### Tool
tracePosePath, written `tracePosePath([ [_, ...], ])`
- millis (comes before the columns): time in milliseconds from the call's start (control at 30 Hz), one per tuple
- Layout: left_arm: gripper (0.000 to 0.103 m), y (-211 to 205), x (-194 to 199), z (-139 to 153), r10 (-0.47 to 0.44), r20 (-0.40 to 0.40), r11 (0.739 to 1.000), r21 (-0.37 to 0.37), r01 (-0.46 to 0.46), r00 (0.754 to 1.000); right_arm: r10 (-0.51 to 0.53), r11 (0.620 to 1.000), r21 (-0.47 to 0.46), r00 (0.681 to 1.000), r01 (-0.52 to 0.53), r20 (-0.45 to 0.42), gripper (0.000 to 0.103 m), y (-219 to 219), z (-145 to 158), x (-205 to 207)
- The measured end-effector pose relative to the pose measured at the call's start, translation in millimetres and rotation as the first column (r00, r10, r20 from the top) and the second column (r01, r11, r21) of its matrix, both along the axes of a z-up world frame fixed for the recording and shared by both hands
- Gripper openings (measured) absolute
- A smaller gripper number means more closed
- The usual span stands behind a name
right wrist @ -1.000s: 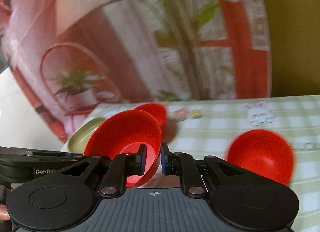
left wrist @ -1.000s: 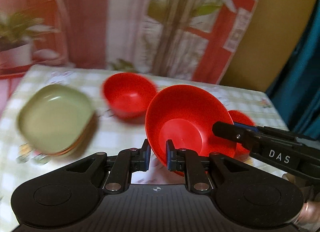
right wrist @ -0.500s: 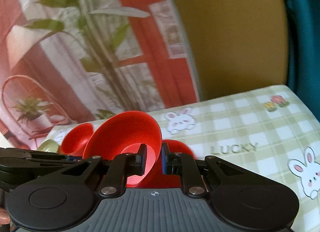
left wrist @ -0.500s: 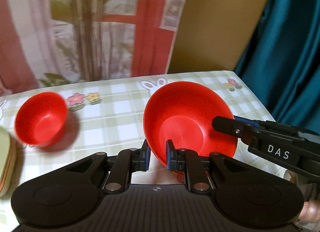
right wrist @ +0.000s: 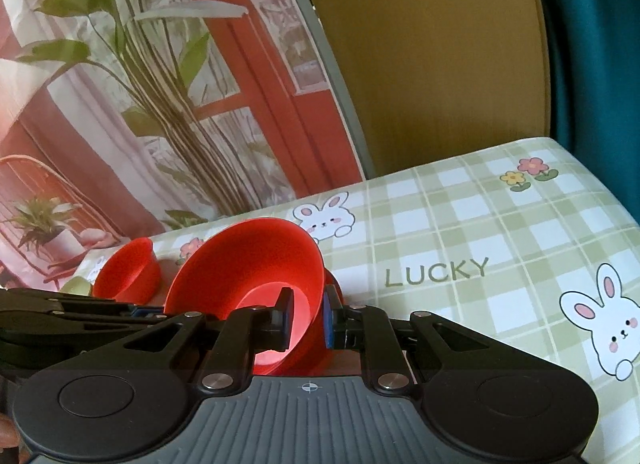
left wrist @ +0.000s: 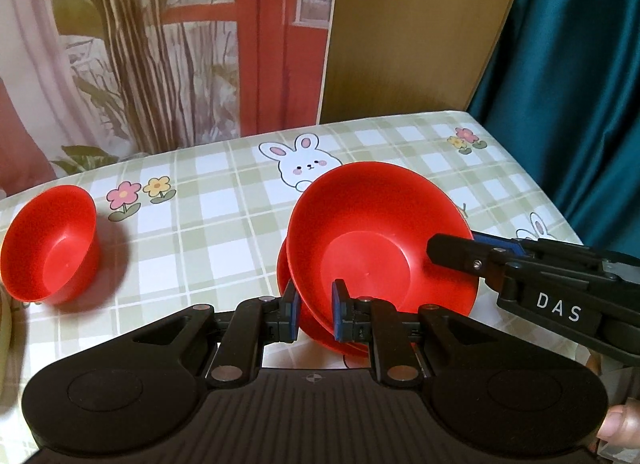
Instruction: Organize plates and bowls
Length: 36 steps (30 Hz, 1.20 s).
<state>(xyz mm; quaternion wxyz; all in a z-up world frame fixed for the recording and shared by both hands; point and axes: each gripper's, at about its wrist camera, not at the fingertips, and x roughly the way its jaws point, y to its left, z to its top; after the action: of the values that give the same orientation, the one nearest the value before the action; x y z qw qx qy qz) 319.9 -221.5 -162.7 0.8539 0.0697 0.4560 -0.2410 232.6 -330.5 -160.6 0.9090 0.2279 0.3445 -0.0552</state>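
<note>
While our left gripper (left wrist: 314, 316) pinches the near rim of the wide red bowl (left wrist: 380, 240) between narrow jaws, our right gripper (right wrist: 306, 318) clamps the same bowl's rim from the other side, one finger inside and one outside. We hold the bowl just above, perhaps touching, a second red bowl (left wrist: 286, 284) beneath it; we cannot tell whether they are nested. Both look like smooth, glossy plastic, round with flared walls and flat bottoms. A smaller, deeper red bowl (left wrist: 50, 244) sits well apart to the left on the tablecloth (left wrist: 224, 223), a green-and-white check printed with rabbits and flowers. A pale green plate edge (right wrist: 76, 286) is barely visible beyond it.
</note>
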Motion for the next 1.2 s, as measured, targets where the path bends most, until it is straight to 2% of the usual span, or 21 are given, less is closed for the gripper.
tracePosePath([
  [733, 0.017, -6, 1, -6, -0.006, 0.014, 0.999, 0.033, 0.006, 1.000, 0.004, 1.000, 0.006, 0.999, -0.003, -0.039, 0.016, -2, -12, 3],
  [900, 0.022, -7, 0, -6, -0.017, 0.020, 0.999, 0.039, 0.016, 1.000, 0.000, 1.000, -0.007, 0.999, -0.001, -0.046, 0.016, 0, -11, 4],
  [1033, 0.039, -8, -1, -5, -0.020, 0.025, 0.999, 0.039, 0.019, 0.999, 0.004, 1.000, -0.016, 0.999, -0.005, -0.050, 0.016, 3, -11, 6],
  [1200, 0.040, -7, -1, -3, -0.019, 0.032, 0.999, 0.043, 0.017, 0.999, 0.007, 0.999, -0.036, 0.999, -0.009, -0.050, 0.017, 4, -9, 6],
])
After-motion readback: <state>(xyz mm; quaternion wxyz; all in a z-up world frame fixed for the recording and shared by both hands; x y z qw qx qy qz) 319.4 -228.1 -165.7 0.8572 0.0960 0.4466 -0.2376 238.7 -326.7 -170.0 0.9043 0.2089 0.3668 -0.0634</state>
